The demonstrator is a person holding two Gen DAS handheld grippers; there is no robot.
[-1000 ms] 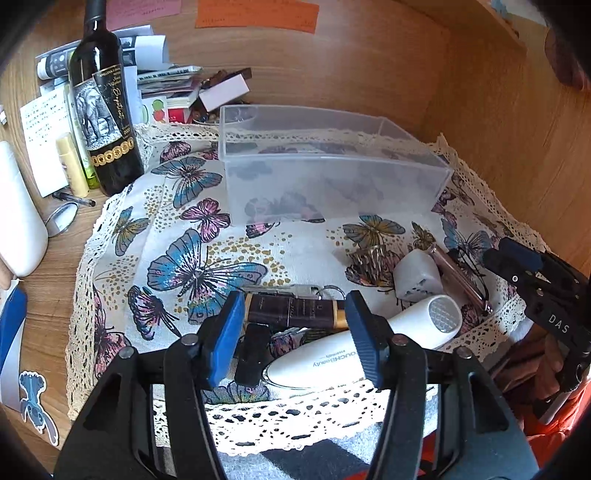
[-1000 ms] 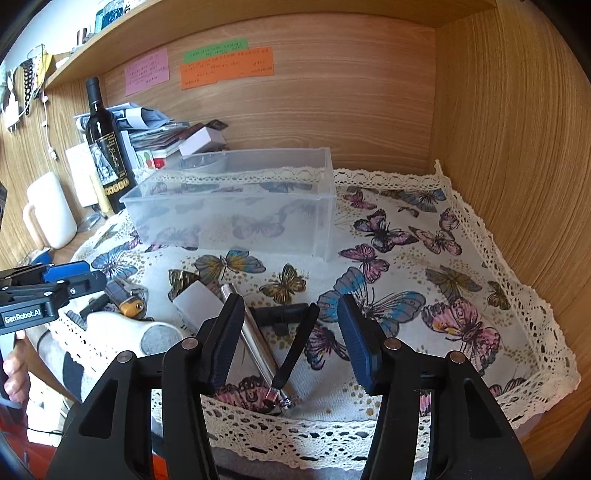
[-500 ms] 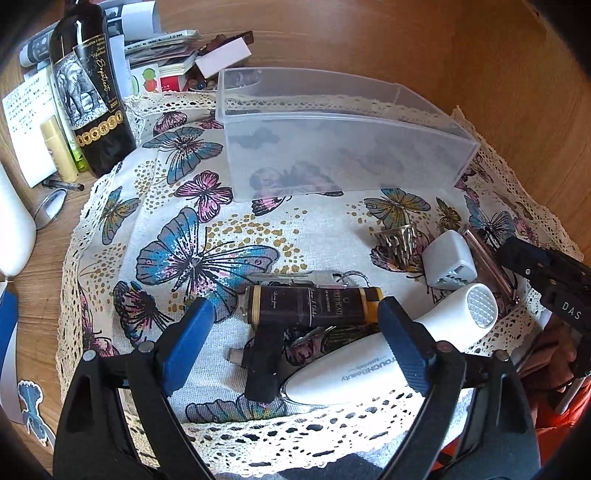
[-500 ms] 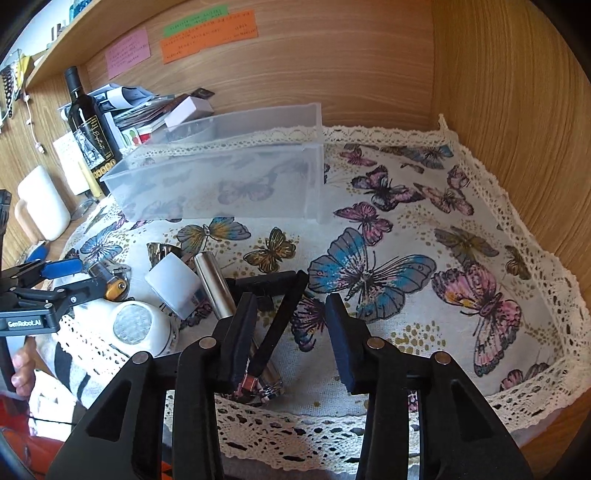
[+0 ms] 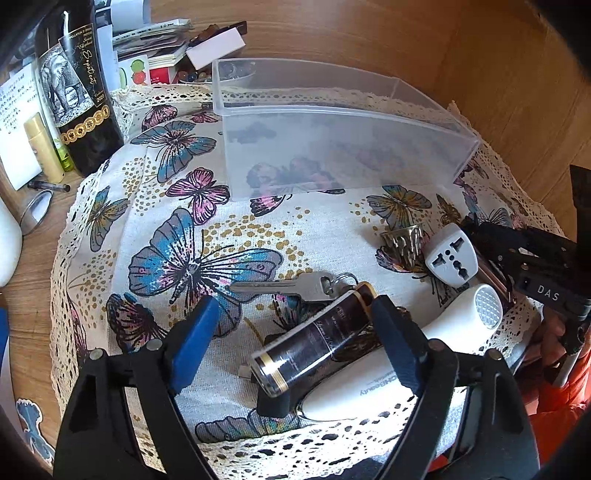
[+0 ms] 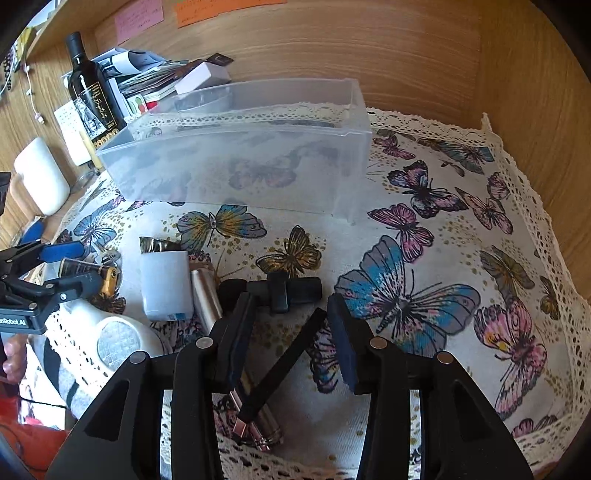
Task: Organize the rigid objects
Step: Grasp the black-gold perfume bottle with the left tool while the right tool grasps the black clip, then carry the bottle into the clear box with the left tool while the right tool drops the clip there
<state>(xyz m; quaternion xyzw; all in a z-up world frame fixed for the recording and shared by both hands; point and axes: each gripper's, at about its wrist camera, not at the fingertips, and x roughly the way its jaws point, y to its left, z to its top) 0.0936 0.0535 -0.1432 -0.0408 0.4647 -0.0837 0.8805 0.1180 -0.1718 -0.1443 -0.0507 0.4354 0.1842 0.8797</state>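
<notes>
Butterfly cloth (image 5: 177, 229): dark tube (image 5: 314, 341) between open left claw (image 5: 295, 332) pads

We're in a home, prob. a wooden desk nook (image 6: 406, 48): butterfly-print cloth w/ lace edge (image 5: 192, 258), wine bottle (image 5: 79, 92), stack of papers & booklets (image 6: 147, 79), sticky notes on the back panel (image 6: 138, 18), a white mug (image 6: 40, 177), misc. household bits around.
</notes>
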